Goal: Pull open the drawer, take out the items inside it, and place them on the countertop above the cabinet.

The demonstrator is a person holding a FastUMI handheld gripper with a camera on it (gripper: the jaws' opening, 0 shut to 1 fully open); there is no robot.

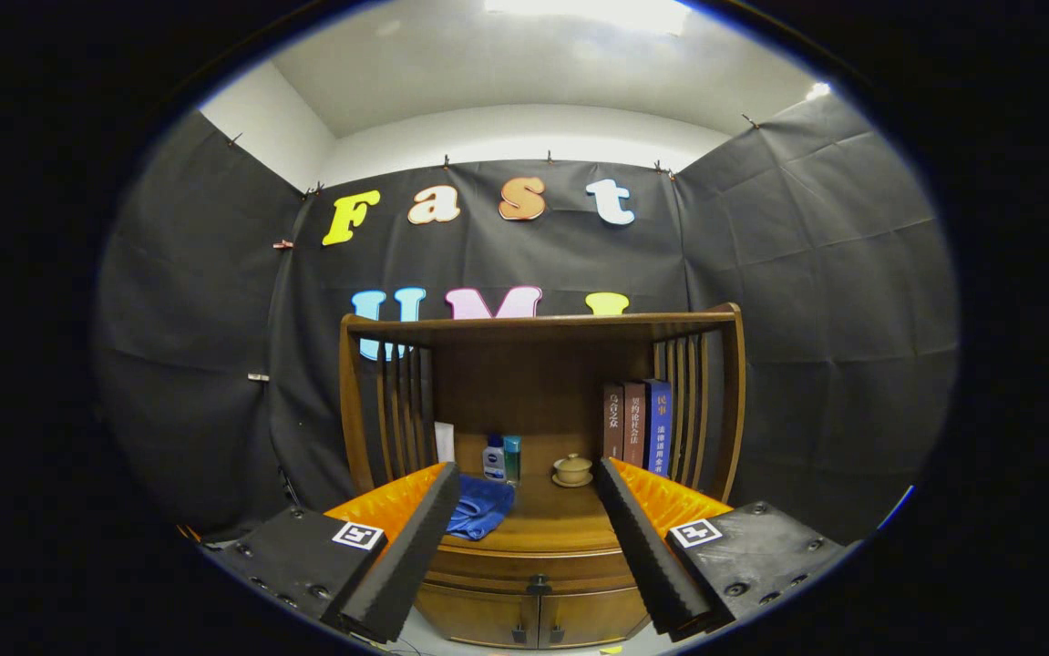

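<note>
While the jaws gape empty, the wooden cabinet stands beyond them against black cloth walls.

Wooden countertop bears blue cloth, bottles, lidded cup, books.

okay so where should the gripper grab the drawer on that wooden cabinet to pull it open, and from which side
Take the small dark knob at the middle of the drawer front, just under the countertop. Come straight in from the front, fingers either side of it, since it juts toward the open gripper, then pull straight back. Its exact shape is too small to tell.
</note>
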